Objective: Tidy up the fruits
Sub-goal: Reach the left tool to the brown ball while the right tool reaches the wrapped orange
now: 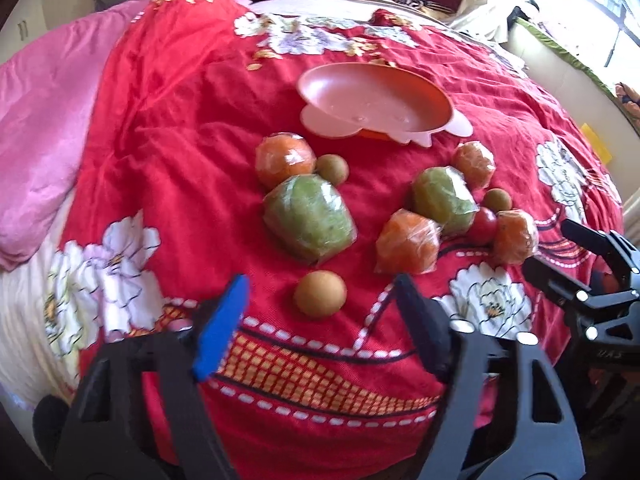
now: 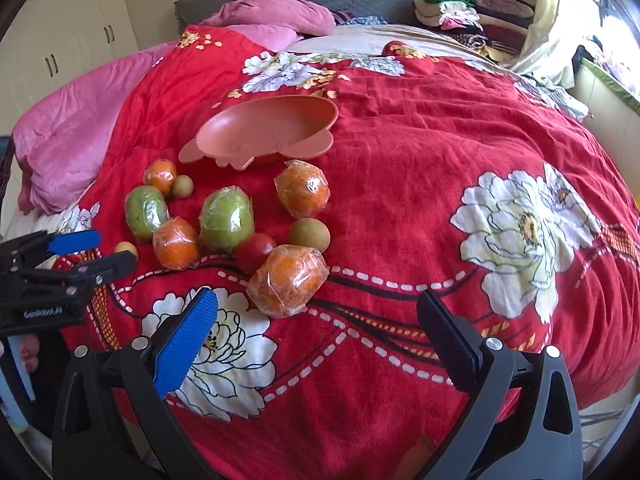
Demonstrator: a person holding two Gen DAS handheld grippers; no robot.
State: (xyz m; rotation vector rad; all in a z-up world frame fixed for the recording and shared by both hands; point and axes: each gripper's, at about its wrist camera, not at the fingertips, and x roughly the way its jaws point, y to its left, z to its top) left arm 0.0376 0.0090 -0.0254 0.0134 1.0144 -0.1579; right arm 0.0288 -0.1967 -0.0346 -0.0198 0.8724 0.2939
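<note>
- Your left gripper (image 1: pixel 320 312) has its jaws apart and holding nothing; a small brown fruit (image 1: pixel 320 294) lies on the quilt just ahead of the tips.
- Your right gripper (image 2: pixel 316 320) is spread wide and empty, with a wrapped orange (image 2: pixel 288 280) just beyond it.
- This looks like the first pick: no fruit is in the dish (image 1: pixel 376 102) yet.
- Next, straddle the brown fruit, pinch it gently, and carry it to the dish.
- The red quilt (image 2: pixel 400 152) is soft and creased, so round fruit may roll. It is a bedroom, with pink bedding behind.

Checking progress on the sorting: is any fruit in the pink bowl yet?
No, the bowl shows only its bare inside, while all the fruit, like the nearest wrapped orange, lies on the red blanket.
</note>
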